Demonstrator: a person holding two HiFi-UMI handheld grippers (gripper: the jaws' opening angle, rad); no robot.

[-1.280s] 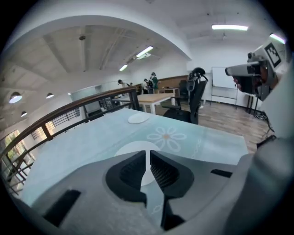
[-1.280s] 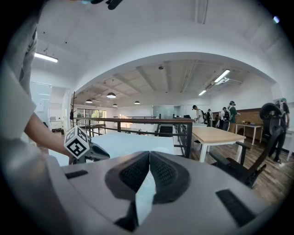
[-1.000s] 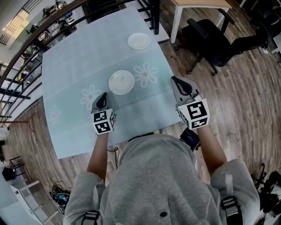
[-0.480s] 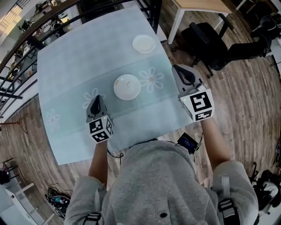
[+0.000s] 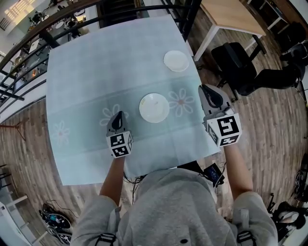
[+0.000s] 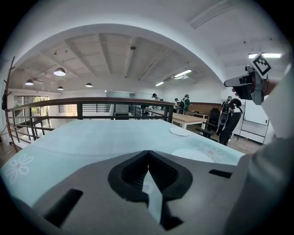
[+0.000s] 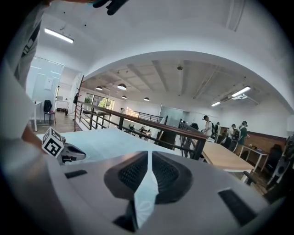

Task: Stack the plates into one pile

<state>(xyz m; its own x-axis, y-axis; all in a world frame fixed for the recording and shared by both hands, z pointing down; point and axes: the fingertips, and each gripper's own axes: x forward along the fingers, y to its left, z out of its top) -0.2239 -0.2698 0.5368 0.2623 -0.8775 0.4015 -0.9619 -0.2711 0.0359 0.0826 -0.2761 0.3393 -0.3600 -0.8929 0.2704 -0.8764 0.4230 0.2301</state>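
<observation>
Two white plates lie on the pale blue flowered tablecloth. The larger plate [image 5: 154, 107] is mid-table and the smaller plate [image 5: 176, 61] lies near the far right corner. My left gripper [image 5: 119, 114] hovers left of the larger plate, shut and empty. Its own view shows the near plate [image 6: 194, 155] and the far plate [image 6: 179, 131] ahead to the right. My right gripper [image 5: 208, 89] hangs at the table's right edge, level with the gap between the plates. Its jaws have just opened a hair, leaving only a thin slit with nothing in it.
A black railing [image 5: 72, 17] runs along the table's far side. A wooden desk [image 5: 231, 14] and black office chairs [image 5: 240, 65] stand to the right on the wood floor. The right gripper view shows several people [image 7: 239, 131] far back. The table's near edge [image 5: 144, 168] is by my body.
Both grippers have moved further from my body, the left one drifting leftward away from the larger plate and the right one rising. The plates have not moved; my head view has shifted.
</observation>
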